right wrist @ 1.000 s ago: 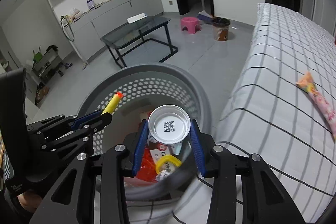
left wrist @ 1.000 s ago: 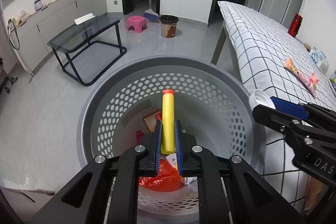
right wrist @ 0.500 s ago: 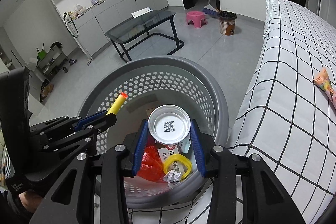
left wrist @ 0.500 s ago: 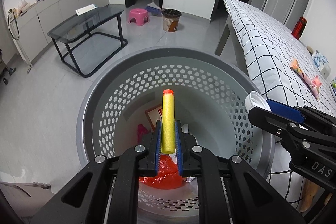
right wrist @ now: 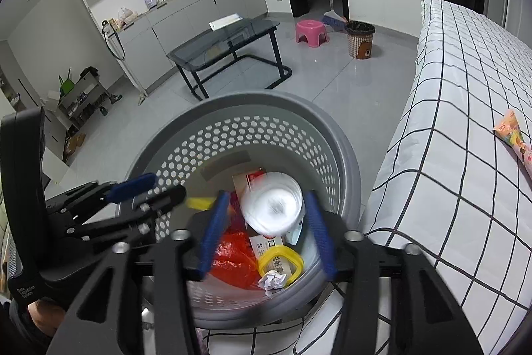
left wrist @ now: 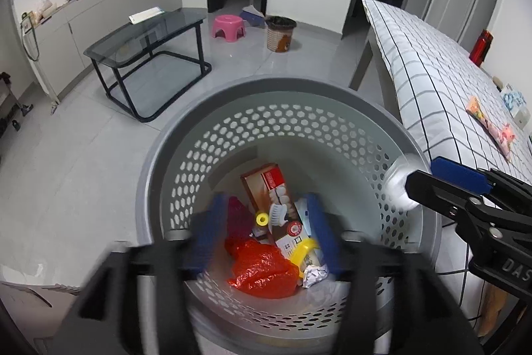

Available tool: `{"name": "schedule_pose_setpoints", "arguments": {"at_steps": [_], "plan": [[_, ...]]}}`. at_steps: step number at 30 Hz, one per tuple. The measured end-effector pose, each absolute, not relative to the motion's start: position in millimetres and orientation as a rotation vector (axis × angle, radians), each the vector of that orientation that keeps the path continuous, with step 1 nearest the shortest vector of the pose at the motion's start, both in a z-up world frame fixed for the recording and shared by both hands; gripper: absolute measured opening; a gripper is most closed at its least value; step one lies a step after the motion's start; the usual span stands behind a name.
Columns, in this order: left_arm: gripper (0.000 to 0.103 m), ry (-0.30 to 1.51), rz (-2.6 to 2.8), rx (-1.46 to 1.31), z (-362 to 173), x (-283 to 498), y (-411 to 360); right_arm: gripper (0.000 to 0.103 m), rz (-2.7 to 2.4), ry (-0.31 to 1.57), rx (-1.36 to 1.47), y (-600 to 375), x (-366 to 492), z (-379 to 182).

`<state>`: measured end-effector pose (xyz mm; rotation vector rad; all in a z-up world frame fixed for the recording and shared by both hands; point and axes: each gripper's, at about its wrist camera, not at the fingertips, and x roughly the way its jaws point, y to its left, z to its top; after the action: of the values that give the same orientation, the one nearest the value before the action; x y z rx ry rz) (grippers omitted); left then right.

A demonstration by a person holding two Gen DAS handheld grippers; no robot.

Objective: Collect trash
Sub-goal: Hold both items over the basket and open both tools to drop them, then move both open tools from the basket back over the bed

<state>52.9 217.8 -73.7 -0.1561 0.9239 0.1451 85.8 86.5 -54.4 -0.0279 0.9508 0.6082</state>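
Trash is piling up in the grey perforated basket [left wrist: 186, 162]: a red bag [left wrist: 262, 268], a toothpaste box [left wrist: 266, 185], crumpled paper [left wrist: 314, 275]. Both claws are hanging over it, opening. Left claw [left wrist: 266, 233] is gaping with nothing between; right claw [right wrist: 266, 235] is spreading around a blurred white cup [right wrist: 272, 210], pads apart from it.

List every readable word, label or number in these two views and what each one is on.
"DAS": right gripper body, cut off at the frame edge.
"Data Acquisition System": left gripper body, small print.
Toothpaste box: print too small to read.
White cup: base mark blurred.
Snack packet on the bed: unreadable.
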Motion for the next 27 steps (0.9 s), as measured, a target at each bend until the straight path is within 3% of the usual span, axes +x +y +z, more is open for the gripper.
{"name": "schedule_pose_setpoints", "arguments": {"at_steps": [11, 27], "plan": [[0.064, 0.927, 0.168, -0.159, -72, 51, 223, 0.053, 0.609, 0.949, -0.020, 83, 85, -54], [0.077, 0.913, 0.182, -0.162, -66, 42, 224, 0.056, 0.607, 0.937, -0.018, 79, 83, -49]]}}
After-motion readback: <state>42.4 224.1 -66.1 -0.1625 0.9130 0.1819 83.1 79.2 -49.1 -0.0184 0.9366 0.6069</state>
